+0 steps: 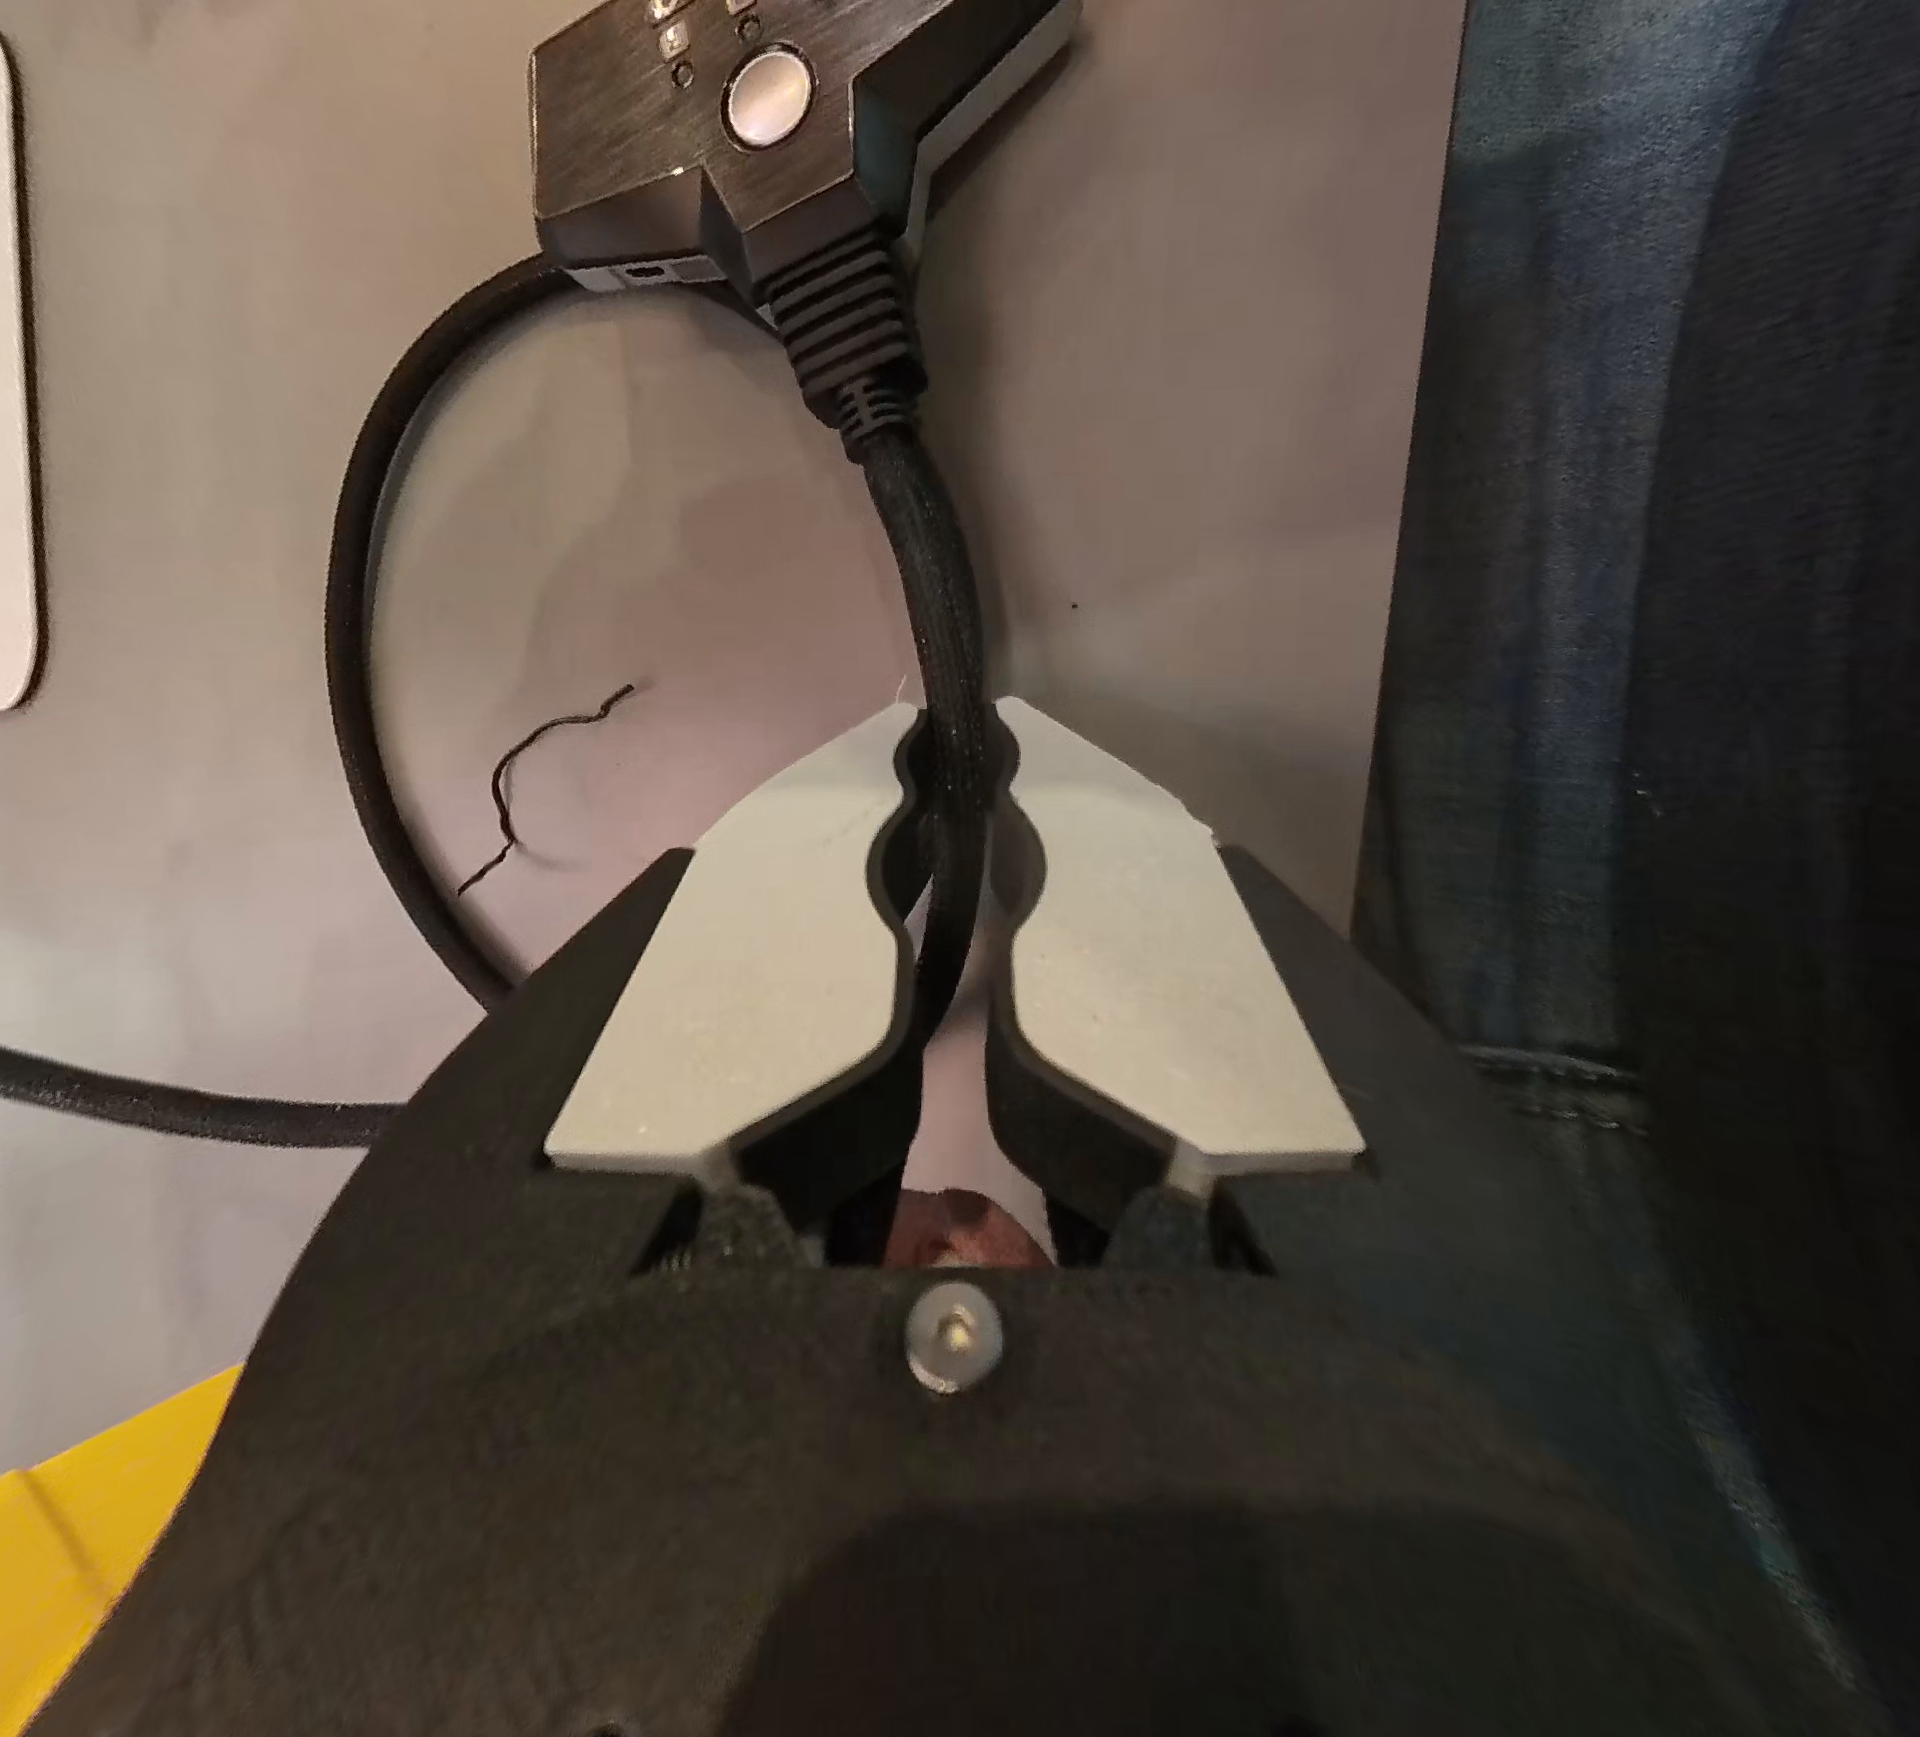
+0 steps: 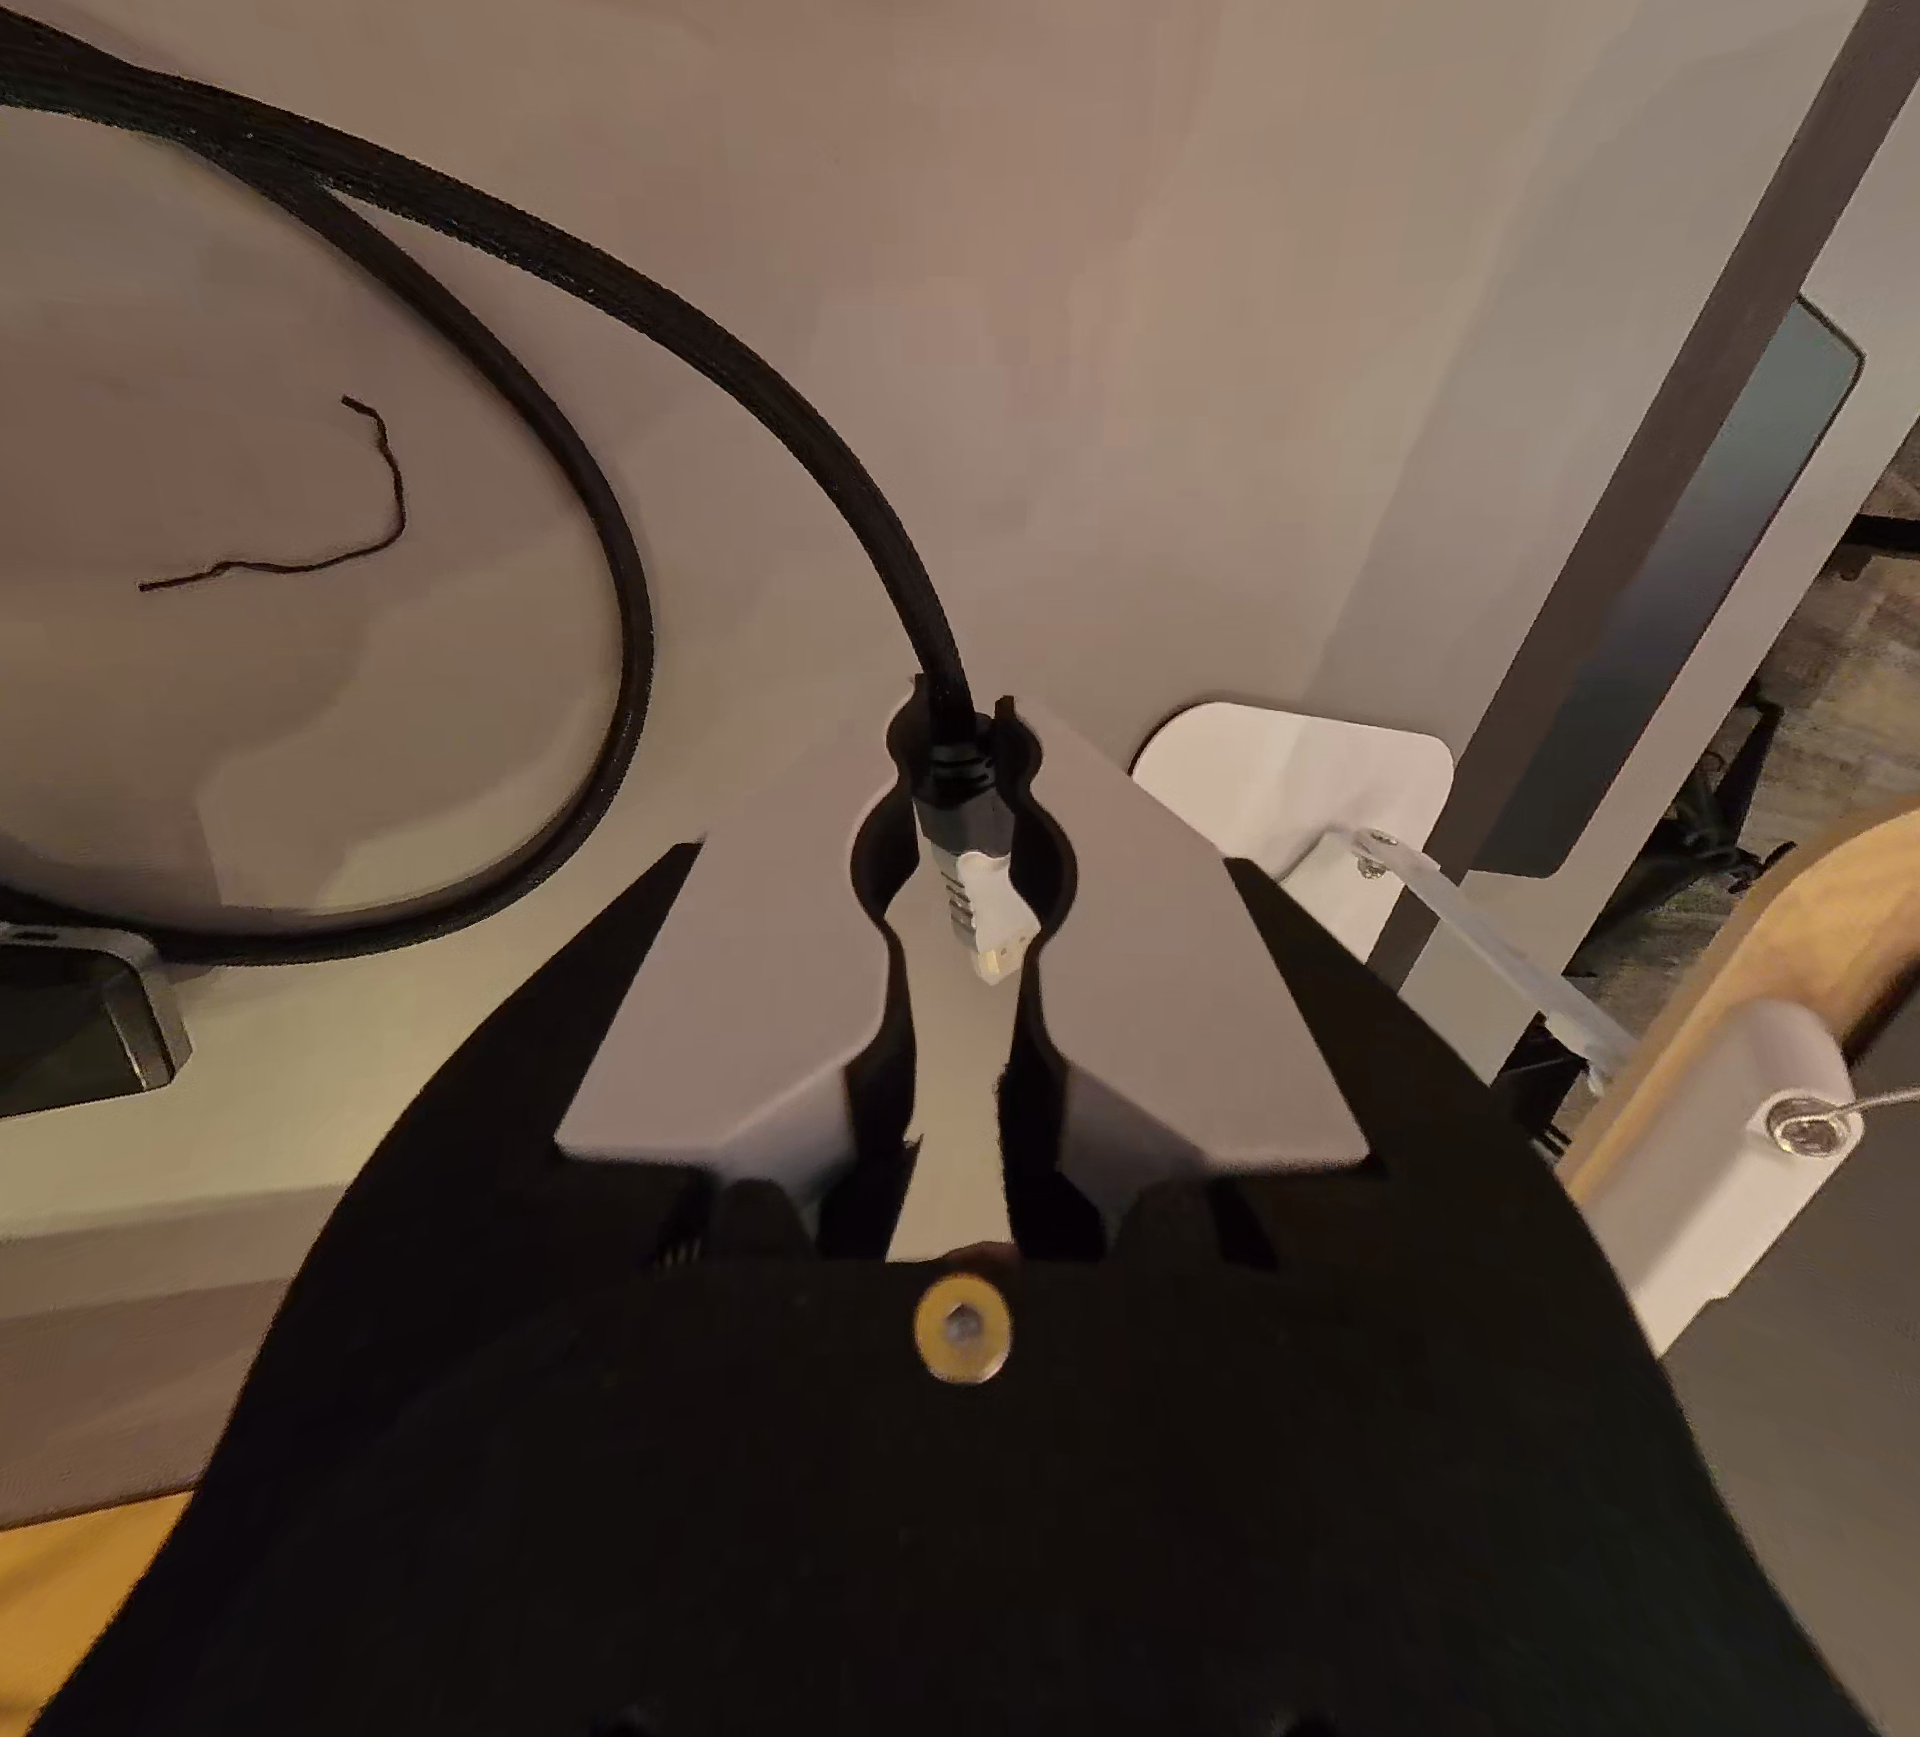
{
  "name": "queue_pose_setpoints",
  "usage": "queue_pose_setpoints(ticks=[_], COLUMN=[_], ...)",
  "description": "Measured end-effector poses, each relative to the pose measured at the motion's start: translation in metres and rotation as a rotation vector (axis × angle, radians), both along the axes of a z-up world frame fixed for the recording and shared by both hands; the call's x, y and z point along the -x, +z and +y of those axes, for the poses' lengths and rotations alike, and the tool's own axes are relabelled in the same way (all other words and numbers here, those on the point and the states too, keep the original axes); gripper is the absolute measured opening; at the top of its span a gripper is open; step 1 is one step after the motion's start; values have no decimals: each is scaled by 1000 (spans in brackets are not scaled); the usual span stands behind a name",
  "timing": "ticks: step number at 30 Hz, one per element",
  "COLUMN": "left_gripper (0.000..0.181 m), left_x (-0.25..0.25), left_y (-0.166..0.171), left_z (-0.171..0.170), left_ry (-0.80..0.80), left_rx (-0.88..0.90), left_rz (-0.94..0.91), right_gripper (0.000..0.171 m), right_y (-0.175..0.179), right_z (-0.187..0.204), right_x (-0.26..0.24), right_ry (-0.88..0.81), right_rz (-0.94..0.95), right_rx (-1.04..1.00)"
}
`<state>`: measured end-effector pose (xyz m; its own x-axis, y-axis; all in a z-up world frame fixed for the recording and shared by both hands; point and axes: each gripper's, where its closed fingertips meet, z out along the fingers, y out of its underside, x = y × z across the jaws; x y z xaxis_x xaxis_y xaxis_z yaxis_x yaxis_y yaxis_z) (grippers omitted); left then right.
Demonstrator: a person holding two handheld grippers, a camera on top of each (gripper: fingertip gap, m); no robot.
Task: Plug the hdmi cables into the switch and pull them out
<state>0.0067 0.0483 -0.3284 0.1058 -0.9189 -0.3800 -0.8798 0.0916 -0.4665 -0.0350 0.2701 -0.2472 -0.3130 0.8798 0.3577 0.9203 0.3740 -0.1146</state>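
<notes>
1. The grey desk (image 1: 1195, 461) carried everything; it gave the flat switch a firm base, which I judge mattered for pushing plugs in.

2. The black switch (image 1: 790, 77) lay flat on the desk at twelve o'clock from the left tool, button side up. Its ports faced away from the camera and could not be seen, so whether any cable was plugged in could not be told.

3. The switch's braided pigtail cable (image 1: 914, 565) ran from its ribbed strain relief toward six o'clock, curving down into the left tool.

4. The left tool (image 1: 956, 752) was pressed together on that pigtail, pinching it at the tips. Judged purpose: anchoring the switch so it would not slide.

5. The right tool (image 2: 961, 762) pinched an hdmi cable (image 2: 644, 316) just behind its plug. The cable arched off toward ten o'clock, looping on the desk.

6. The plug (image 2: 977, 866) pointed back toward the camera, a pale cap over its end; it looked free, not seated.

7. A loose black thread (image 2: 312, 534) lay at nine o'clock.
</notes>
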Motion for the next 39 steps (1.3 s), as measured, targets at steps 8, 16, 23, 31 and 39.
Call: queue_pose_setpoints(ticks=[8,16,23,31,39], left_gripper=[8,7,7,8,7], left_x=[3,-3,-8,-13,-14], left_y=[0,0,0,0,0], left_z=[-4,-5,-6,-8,-8], left_ry=[-41,-81,-113,-133,-135], left_rx=[-8,-33,-55,-68,-75], left_rz=[30,45,64,59,54], right_gripper=[11,10,11,11,12], right_y=[2,4,17,7,10], right_z=[19,-10,-31,-34,-26], right_x=[-8,28,82,119,146], right_ry=[-98,-50,-5,-13,-59], right_rz=[33,89,118,133,165], right_rx=[-21,12,-14,12,2])
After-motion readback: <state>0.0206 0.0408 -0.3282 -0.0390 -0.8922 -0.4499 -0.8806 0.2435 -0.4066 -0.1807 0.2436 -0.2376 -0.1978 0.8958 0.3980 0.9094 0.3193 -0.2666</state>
